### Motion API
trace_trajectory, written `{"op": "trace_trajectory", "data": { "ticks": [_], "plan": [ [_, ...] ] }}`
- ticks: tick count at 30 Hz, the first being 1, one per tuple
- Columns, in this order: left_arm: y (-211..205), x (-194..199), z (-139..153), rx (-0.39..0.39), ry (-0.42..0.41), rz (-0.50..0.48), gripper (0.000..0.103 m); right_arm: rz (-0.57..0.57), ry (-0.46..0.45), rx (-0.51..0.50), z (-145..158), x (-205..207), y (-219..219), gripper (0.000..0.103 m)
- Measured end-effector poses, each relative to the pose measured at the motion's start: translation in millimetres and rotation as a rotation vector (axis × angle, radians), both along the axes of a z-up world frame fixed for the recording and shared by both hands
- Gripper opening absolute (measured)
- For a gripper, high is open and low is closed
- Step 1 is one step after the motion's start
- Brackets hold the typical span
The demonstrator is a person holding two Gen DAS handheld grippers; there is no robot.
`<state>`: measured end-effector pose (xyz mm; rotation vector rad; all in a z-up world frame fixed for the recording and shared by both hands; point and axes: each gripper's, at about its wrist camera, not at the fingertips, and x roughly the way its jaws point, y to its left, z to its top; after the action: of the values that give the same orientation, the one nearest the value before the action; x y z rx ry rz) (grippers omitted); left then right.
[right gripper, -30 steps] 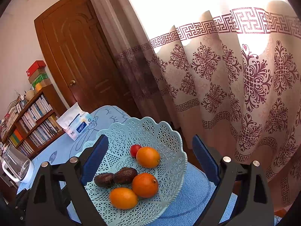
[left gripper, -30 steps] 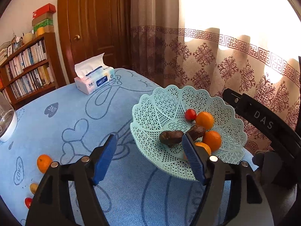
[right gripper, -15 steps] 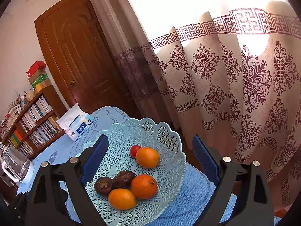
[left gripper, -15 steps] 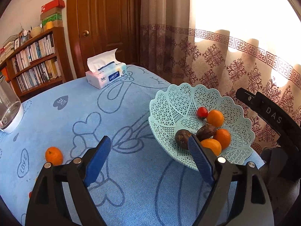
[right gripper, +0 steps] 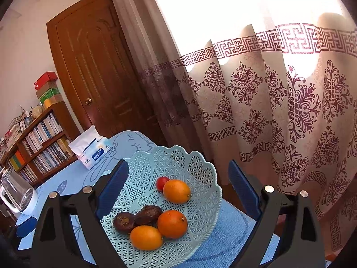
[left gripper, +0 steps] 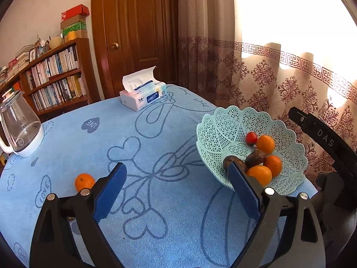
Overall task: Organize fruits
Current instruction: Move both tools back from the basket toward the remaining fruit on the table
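My left gripper (left gripper: 176, 178) is opening over the blue tablecloth (left gripper: 178, 212), nothing between its jaws; my right gripper (right gripper: 178, 179) stands wide and empty above the basket (right gripper: 196, 163) of fruit; one orange (left gripper: 84, 182) lies on the cloth

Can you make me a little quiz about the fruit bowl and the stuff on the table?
1. How many orange fruits lie in the mint basket?
2. True or false: the tissue box is inside the basket.
3. Which fruit is still out on the blue tablecloth: a) an orange, b) a banana, c) a bunch of grapes?

Key
1. Three, next to two dark brown fruits and one small red fruit.
2. False. It stands on the cloth, apart from the basket, near the door.
3. a) the loose orange, just outside the left gripper, whose jaws are opening with nothing between them.
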<state>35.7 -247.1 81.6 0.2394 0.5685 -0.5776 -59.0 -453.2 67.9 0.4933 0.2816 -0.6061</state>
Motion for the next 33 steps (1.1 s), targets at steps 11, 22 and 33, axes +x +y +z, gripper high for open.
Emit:
{"op": "trace_trajectory", "data": {
  "ticks": [11, 22, 33],
  "plan": [
    [11, -11, 3, 0.023, -0.047, 0.008, 0.091, 0.001, -0.010, -0.069, 5, -2, 10, 0.093],
    [32, -7, 3, 0.007, -0.029, 0.061, 0.091, 0.015, -0.023, -0.163, 12, -3, 27, 0.095],
    [70, -2, 16, -0.055, -0.030, 0.134, 0.091, 0.042, -0.048, -0.308, 20, -5, 55, 0.099]
  ]
}}
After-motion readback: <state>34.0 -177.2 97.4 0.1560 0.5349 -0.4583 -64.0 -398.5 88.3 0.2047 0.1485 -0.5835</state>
